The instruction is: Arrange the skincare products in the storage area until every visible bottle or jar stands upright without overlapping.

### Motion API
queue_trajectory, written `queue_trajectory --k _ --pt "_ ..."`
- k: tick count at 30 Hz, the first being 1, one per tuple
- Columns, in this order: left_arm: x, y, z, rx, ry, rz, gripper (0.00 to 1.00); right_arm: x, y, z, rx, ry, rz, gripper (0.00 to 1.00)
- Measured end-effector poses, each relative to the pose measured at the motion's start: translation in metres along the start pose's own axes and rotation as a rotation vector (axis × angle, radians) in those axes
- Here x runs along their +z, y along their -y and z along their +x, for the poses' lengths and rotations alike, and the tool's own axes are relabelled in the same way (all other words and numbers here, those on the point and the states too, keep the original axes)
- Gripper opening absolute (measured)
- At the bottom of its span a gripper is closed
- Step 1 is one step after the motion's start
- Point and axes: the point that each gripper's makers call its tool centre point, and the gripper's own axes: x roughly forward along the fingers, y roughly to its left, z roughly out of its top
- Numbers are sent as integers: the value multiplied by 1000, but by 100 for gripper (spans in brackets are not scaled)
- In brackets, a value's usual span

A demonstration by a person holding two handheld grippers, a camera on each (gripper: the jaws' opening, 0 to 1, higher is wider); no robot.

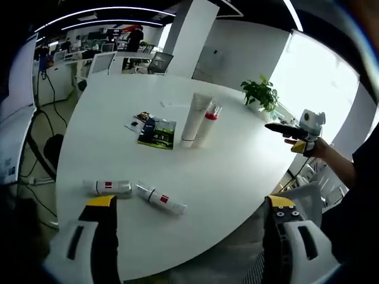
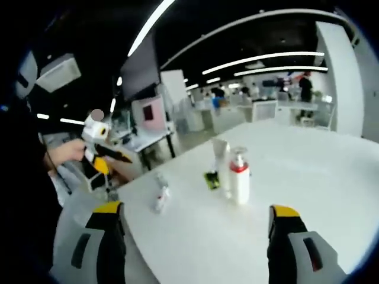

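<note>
A: Where do things stand, left to right?

B: On the white table [image 1: 249, 160], two small bottles lie flat near the edge: the silver bottle [image 1: 108, 187], then the white bottle [image 1: 161, 199]. Further in, a white tube [image 1: 196, 120] and a red-capped bottle [image 1: 207, 125] stand upright, touching.

A: And the grippers?

B: The left gripper [image 1: 189, 213] and right gripper [image 2: 192, 218] both hang with jaws wide apart, holding nothing. I judge nothing is started; next, close on a fallen bottle and stand it up.

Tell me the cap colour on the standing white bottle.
Red, clearest in the right gripper view: bottle.
</note>
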Motion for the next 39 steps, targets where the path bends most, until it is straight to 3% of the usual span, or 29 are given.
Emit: queue_trajectory --k 10,14,20,25,39 --pt "-5 -10 -21 27 -11 9 97 0 -8 -28 -43 -15 28 99" --pt "-12 -18 -28 51 -30 2 97 -12 -11 -33 -53 -66 49 96" --pt "-15 -29 -38 78 -35 -3 98 -12 -13 -31 -56 -45 68 99" --pt "-19 -33 -35 83 -67 7 98 -9 -11 -30 -66 -41 55 99" --pt "-16 -38 -22 75 -83 -26 97 -21 -8 -27 -67 -76 83 99"
